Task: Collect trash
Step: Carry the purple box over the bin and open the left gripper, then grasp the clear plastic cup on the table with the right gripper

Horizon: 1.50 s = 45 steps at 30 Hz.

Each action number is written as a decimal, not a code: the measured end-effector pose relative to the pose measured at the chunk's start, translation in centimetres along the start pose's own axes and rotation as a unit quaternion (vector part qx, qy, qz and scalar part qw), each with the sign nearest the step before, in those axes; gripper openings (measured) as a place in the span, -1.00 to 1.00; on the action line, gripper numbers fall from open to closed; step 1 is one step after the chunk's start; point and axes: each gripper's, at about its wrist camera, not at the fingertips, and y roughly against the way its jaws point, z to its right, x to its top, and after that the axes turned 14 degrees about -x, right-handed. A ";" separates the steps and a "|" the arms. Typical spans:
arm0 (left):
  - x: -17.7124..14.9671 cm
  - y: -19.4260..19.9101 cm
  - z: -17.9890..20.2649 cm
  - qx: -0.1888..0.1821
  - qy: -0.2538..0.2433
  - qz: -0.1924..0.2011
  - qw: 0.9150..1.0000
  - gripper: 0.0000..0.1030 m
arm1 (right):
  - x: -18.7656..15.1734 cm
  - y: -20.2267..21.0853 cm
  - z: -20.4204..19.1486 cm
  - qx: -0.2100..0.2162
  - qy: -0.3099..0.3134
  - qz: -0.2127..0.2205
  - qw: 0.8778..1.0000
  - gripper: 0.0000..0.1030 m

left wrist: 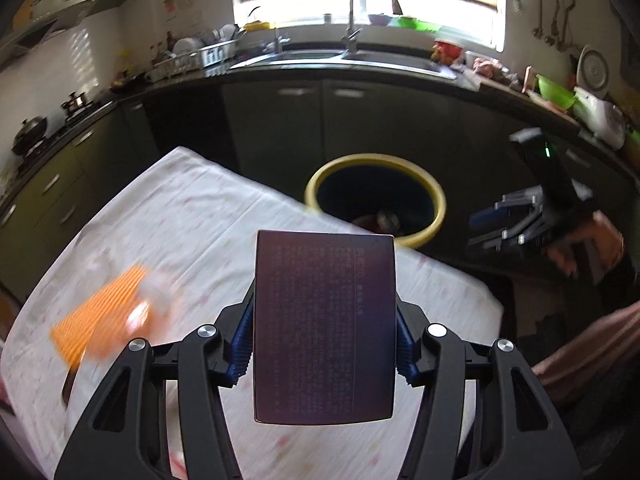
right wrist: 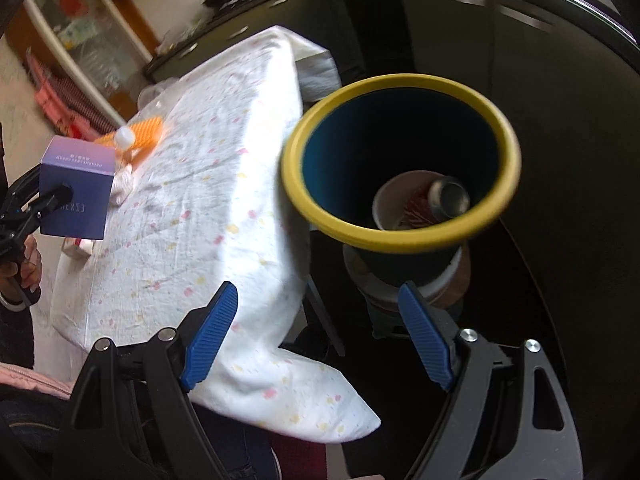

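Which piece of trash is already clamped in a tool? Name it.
The purple box, shut between the left tool's blue pads above the table. The orange packet lies on the cloth; the can already sits in the bin.

Your left tongs (left wrist: 324, 344) and right tongs (right wrist: 316, 336) share black slotted frames, round silver screws and ribbed blue pads (right wrist: 210, 334), and you wear a pink sleeve (left wrist: 588, 348) and a wrist bangle (right wrist: 10, 302).

Bin (right wrist: 400, 236), yellow-rimmed, stands just beside the cloth-covered desk (right wrist: 208, 208); a can (right wrist: 450, 198) and cup (right wrist: 390, 206) lie inside. Right gripper (right wrist: 318, 340) above the bin, jaws apart, empty. Left gripper (right wrist: 24, 208) beyond the desk clamps a purple box (right wrist: 76, 192).
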 end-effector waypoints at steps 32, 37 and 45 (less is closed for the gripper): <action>13.4 -23.1 -1.0 -0.074 0.081 -0.025 0.994 0.41 | -3.5 -0.8 5.4 0.000 -0.142 -0.006 0.990 0.56; 11.9 -18.1 -0.7 -0.080 0.085 0.005 0.993 0.44 | -3.2 -0.7 4.5 -0.005 -0.135 -0.003 0.991 0.56; 4.9 -5.0 -1.8 -0.059 0.110 0.078 0.989 0.62 | -0.9 -1.4 1.7 0.001 -0.104 -0.006 0.995 0.56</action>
